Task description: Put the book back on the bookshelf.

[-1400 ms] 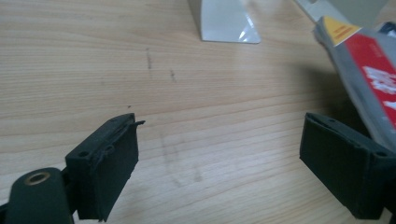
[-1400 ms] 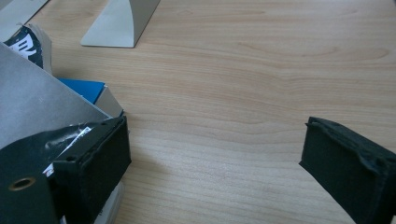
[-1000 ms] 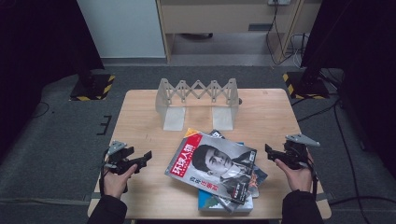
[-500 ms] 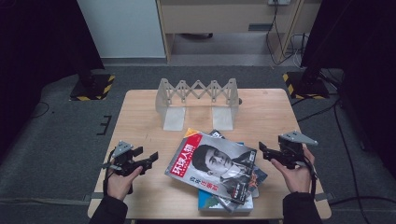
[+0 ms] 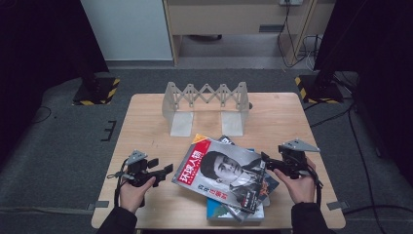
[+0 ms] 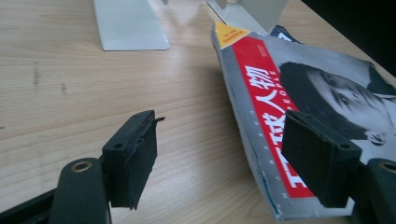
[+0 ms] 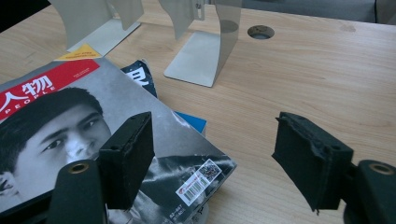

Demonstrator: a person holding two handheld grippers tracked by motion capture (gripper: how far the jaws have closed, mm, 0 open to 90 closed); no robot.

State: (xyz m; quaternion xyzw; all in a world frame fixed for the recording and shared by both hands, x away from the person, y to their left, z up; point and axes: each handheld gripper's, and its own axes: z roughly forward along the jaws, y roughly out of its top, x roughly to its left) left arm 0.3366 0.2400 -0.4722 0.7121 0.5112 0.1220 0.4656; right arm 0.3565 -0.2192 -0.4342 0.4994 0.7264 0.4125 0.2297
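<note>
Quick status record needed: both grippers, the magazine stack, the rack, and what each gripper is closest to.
left gripper: open, holding nothing, jaws pointing at the left edge of the top magazine
right gripper: open, holding nothing, jaws at the right edge of the top magazine
top magazine: face portrait cover with red title band, lying flat and askew on the stack
stack beneath: other magazines, a blue one sticking out at the near edge
rack: grey folding book stand, upright behind the stack, no magazines in it
table: light wood
</note>
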